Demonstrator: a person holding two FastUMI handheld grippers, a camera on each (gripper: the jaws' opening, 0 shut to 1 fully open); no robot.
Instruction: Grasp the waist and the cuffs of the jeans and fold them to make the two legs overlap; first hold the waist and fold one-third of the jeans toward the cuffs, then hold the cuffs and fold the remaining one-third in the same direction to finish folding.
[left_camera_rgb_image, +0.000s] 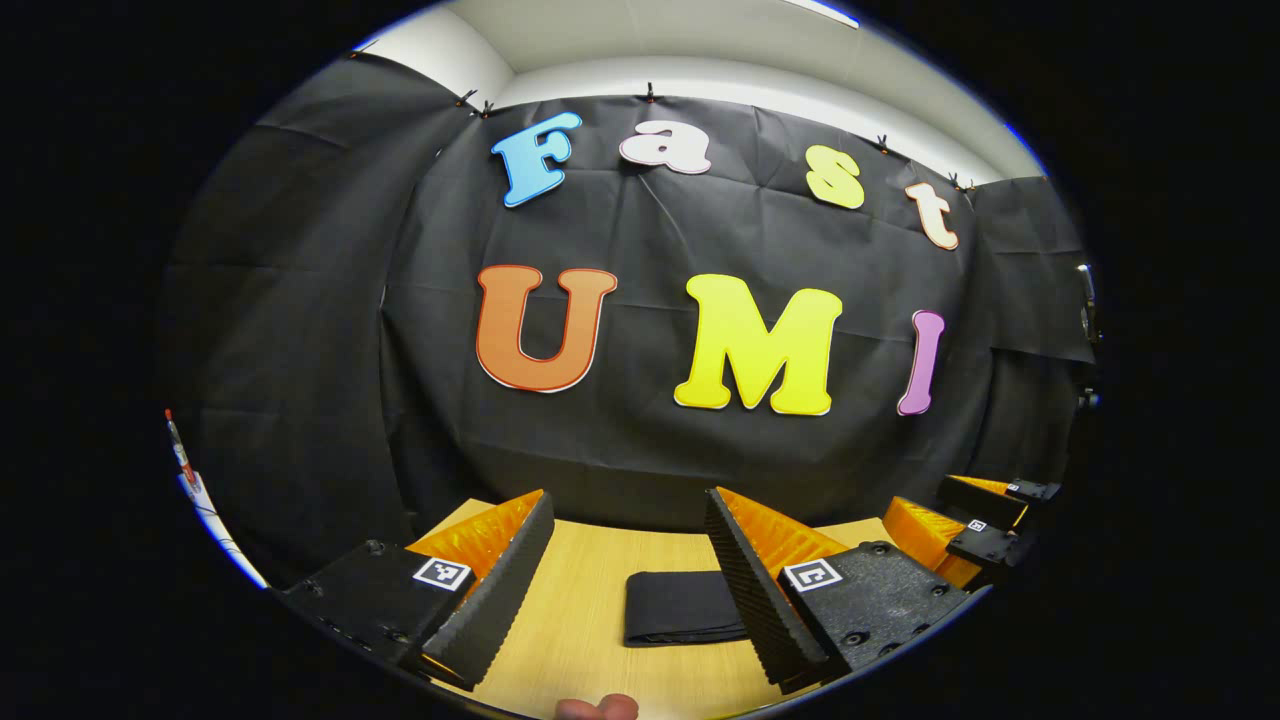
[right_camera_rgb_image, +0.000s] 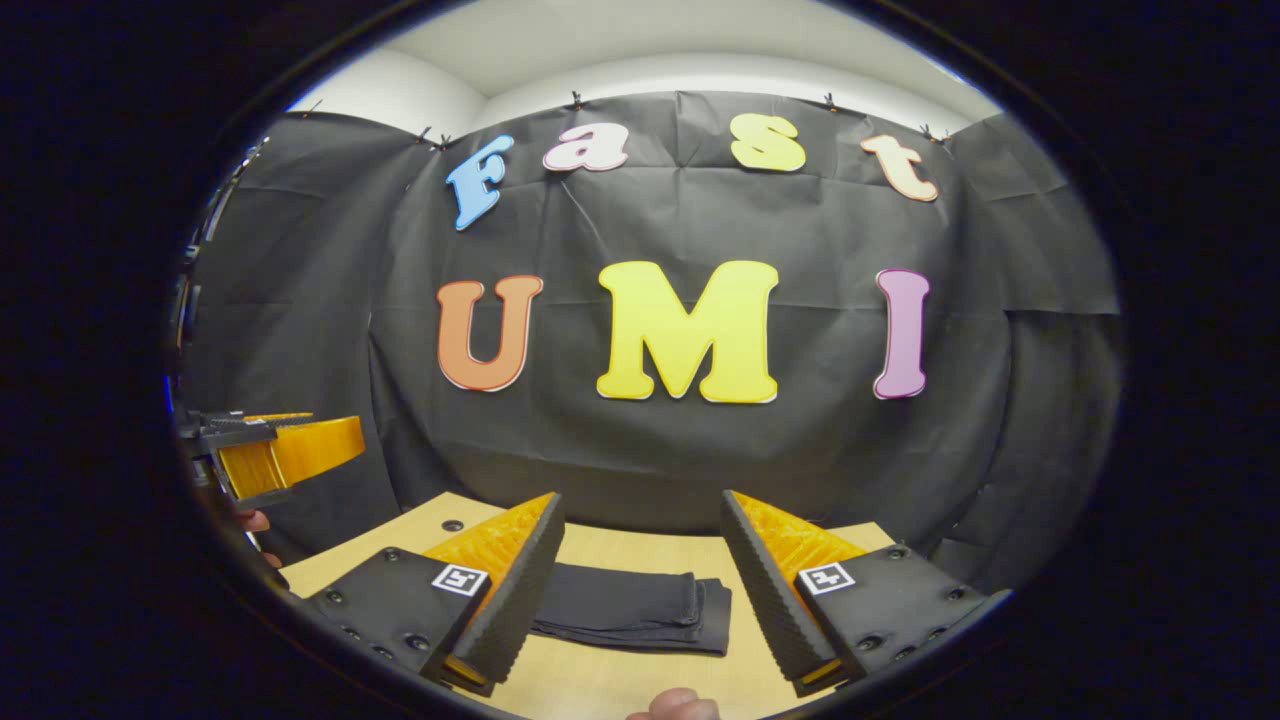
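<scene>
We see the jeans (left_camera_rgb_image: 685, 607) already folded into a compact stack mid-worktop (left_camera_rgb_image: 580, 640), toward its far edge; left claw (left_camera_rgb_image: 628, 585) and right claw (right_camera_rgb_image: 640, 590) hover spread, empty. Folding looks finished.

Left gripper (left_camera_rgb_image: 630, 560), right gripper (right_camera_rgb_image: 640, 570): fingers wide apart (nothing held), level, side by side.

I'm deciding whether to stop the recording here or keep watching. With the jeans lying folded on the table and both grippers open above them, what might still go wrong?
1. The folded jeans show loose stacked edges at their right end; a nudge from the open right gripper might spread the layers.
2. The left gripper hangs open just above the jeans, so lowering it might snag the top fold.
</scene>
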